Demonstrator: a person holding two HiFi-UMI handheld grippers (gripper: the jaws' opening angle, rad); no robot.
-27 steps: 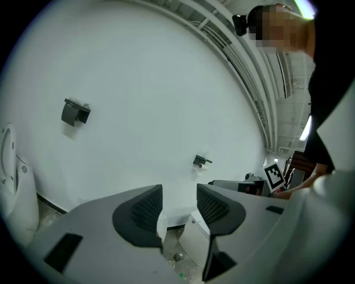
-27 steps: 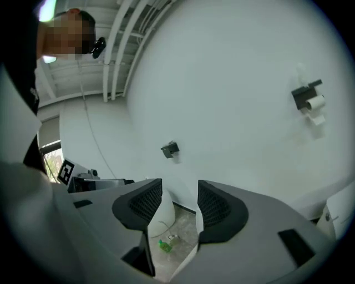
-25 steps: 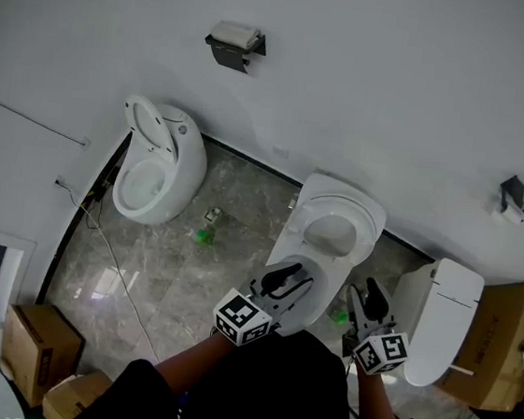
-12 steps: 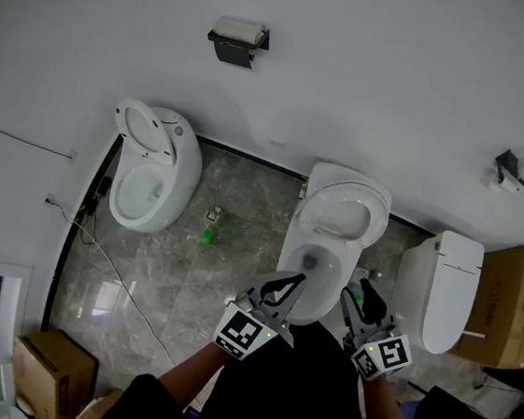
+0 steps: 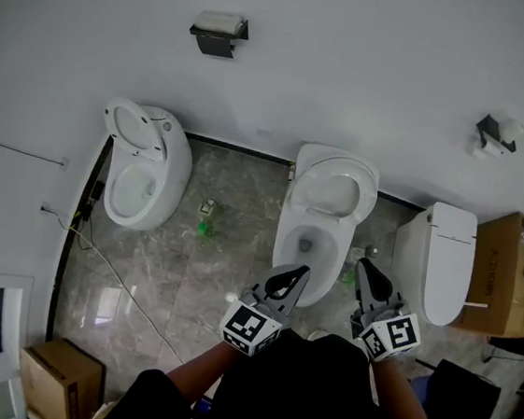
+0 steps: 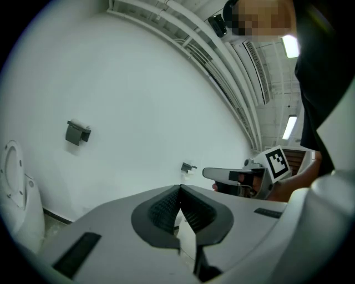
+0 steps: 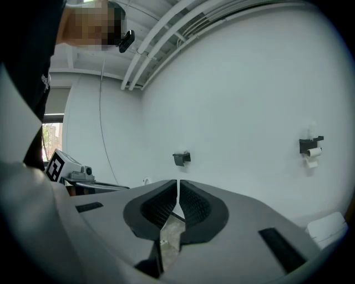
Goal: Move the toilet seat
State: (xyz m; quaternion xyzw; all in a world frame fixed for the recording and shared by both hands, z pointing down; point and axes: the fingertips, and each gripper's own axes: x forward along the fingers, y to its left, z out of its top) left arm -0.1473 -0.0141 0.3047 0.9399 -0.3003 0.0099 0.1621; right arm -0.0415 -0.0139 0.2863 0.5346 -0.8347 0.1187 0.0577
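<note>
The middle toilet (image 5: 293, 254) stands against the wall with its seat (image 5: 334, 176) raised at the back and the bowl open. My left gripper (image 5: 300, 272) hovers just in front of the bowl's near rim, shut and empty. My right gripper (image 5: 366, 264) is beside the bowl's right side; its jaws have just been closing and are shut with nothing between them. In the left gripper view the pads (image 6: 166, 208) meet, and the right gripper (image 6: 244, 176) shows beyond them. The right gripper view also has the pads (image 7: 194, 206) together.
A second toilet (image 5: 142, 167) with its lid up stands at the left, a third (image 5: 439, 262) with its lid down at the right. Paper holders (image 5: 216, 32) (image 5: 495, 132) hang on the wall. Cardboard boxes (image 5: 504, 274) (image 5: 59, 383), a green item (image 5: 205, 230) and a cable (image 5: 113, 276) lie on the floor.
Both grippers have drawn back from the middle toilet's bowl toward the person, and both have gone from open to shut, the left first, the right after. The view has shifted.
</note>
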